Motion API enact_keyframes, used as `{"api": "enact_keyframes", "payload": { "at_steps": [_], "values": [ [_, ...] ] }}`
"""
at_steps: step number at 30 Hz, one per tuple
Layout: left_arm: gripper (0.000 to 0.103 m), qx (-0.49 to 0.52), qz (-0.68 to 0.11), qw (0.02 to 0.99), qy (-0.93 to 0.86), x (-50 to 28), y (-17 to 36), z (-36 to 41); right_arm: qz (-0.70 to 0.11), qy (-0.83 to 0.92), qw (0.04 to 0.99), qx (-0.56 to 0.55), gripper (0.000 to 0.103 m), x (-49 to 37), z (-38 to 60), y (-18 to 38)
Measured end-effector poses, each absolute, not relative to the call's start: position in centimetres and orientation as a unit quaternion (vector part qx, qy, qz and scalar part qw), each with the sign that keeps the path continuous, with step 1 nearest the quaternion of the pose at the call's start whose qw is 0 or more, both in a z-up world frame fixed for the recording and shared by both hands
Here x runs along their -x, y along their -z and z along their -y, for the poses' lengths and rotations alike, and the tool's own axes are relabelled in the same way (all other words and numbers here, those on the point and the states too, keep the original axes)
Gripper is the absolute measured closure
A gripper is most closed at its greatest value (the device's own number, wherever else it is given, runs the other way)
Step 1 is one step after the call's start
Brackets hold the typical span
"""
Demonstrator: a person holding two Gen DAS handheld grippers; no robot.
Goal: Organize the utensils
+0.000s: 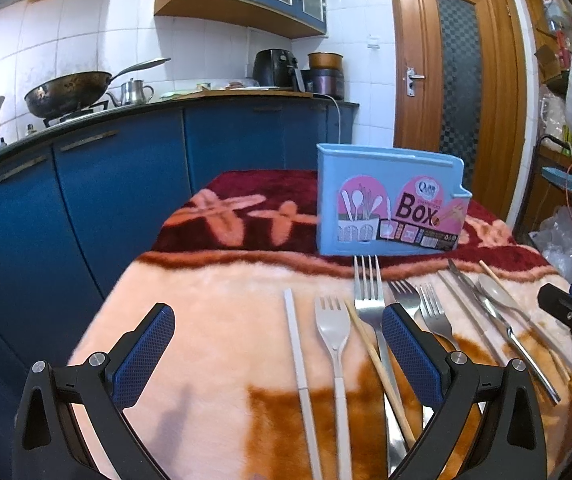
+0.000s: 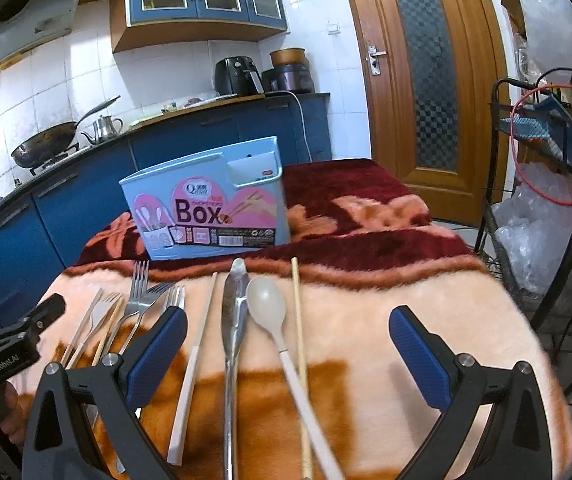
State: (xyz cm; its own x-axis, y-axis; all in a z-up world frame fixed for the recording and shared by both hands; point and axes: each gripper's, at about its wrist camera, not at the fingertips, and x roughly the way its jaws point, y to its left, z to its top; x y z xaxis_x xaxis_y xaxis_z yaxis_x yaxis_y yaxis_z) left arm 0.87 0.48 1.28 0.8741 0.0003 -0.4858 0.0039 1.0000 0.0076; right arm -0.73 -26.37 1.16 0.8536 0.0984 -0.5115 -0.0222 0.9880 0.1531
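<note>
A light blue utensil box (image 1: 390, 204) (image 2: 210, 208) stands upright at the back of the blanket-covered table. In front of it lie a row of utensils: a white chopstick (image 1: 298, 356), a white fork (image 1: 333, 332), a wooden chopstick (image 1: 374, 364), steel forks (image 1: 368, 292), a knife (image 2: 233, 320), a beige spoon (image 2: 266, 304) and another wooden chopstick (image 2: 300, 340). My left gripper (image 1: 278, 334) is open above the white chopstick and white fork. Over the knife and spoon my right gripper (image 2: 288, 338) is open too. Neither holds anything.
The table is draped with a pink, orange and dark red blanket (image 1: 214, 320). Blue kitchen cabinets (image 1: 86, 200) with a wok (image 1: 70, 92) run along the left. A wooden door (image 1: 458, 80) is behind, and a wire rack (image 2: 542, 184) with bags stands at the right.
</note>
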Motion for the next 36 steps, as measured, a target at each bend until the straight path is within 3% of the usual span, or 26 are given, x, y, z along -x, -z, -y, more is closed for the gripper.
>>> {"api": "enact_keyframes", "payload": {
  "at_steps": [5,9,14,22,25,30,36],
  "values": [
    [0.0,0.007,-0.269,0.963,0.013,-1.6,-3.0,-2.0,-0.311,-0.05,0.947,-0.058,0.0,-0.3,27.1,-2.9],
    [0.001,0.022,-0.297,0.954,0.031,-2.6,-3.9,-3.0,-0.347,-0.06,0.935,-0.039,0.013,-1.2,27.0,-3.4],
    [0.015,0.006,-0.366,0.929,0.053,-4.6,-3.5,-2.4,-0.411,-0.054,0.91,-0.006,0.033,-3.0,26.9,-2.8],
    [0.051,-0.023,-0.462,0.882,0.095,-6.9,-1.4,-0.7,-0.485,-0.076,0.871,0.013,0.058,-5.5,26.6,-1.5],
    [0.058,-0.02,-0.483,0.87,0.099,-7.6,-1.1,-0.9,-0.486,-0.077,0.87,0.023,0.062,-5.9,26.4,-1.9],
    [0.061,-0.027,-0.503,0.857,0.105,-8.5,-0.8,-0.7,-0.487,-0.097,0.867,0.05,0.068,-6.0,25.1,-2.7],
    [0.091,-0.026,-0.531,0.841,0.1,-9.6,0.3,-0.4,-0.508,-0.12,0.85,0.072,0.079,-6.7,23.5,-2.1]
  ]
}}
